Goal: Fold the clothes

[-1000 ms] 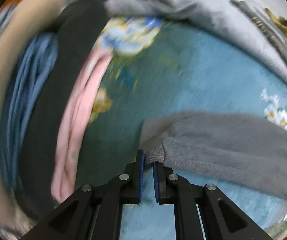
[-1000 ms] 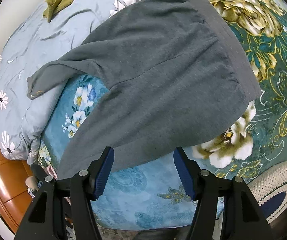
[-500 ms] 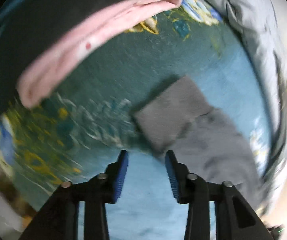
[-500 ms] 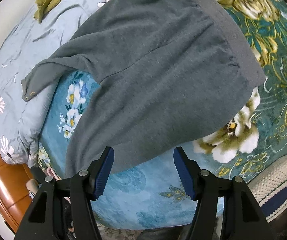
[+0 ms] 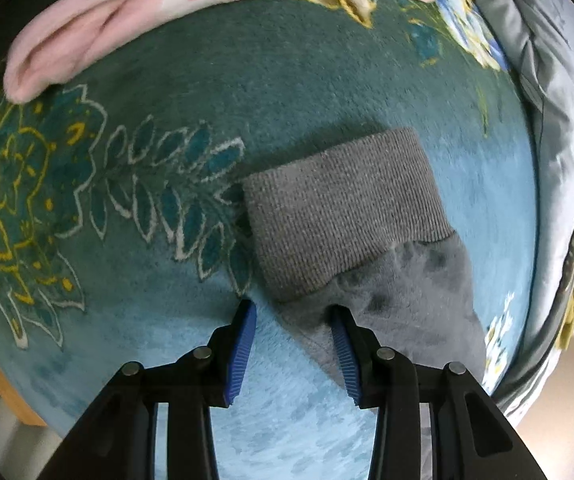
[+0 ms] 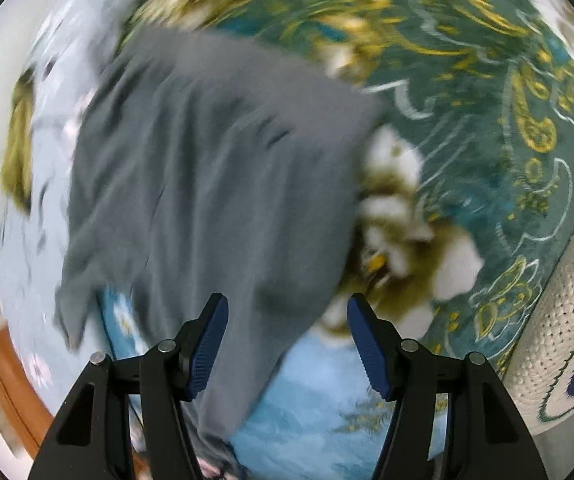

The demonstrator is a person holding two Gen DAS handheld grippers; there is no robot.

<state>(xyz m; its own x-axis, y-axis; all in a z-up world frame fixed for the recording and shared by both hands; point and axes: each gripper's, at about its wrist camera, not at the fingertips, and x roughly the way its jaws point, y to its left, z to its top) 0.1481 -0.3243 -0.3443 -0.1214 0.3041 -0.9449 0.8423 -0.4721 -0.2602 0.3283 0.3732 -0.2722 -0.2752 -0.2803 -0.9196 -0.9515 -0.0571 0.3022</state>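
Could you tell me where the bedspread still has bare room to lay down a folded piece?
Free: the green patch between the pink garment and the grey cuff, and the light blue strip below the cuff. Right view: bare bedspread right of the grey trousers. Crowded: the quilt side.

1. No readable text, label, brand, number or sign in the left wrist view.
2. None in the right wrist view either; heavily blurred.
3. Only printed flowers and leaves on the bedspread point(image 5: 287, 100), no lettering.
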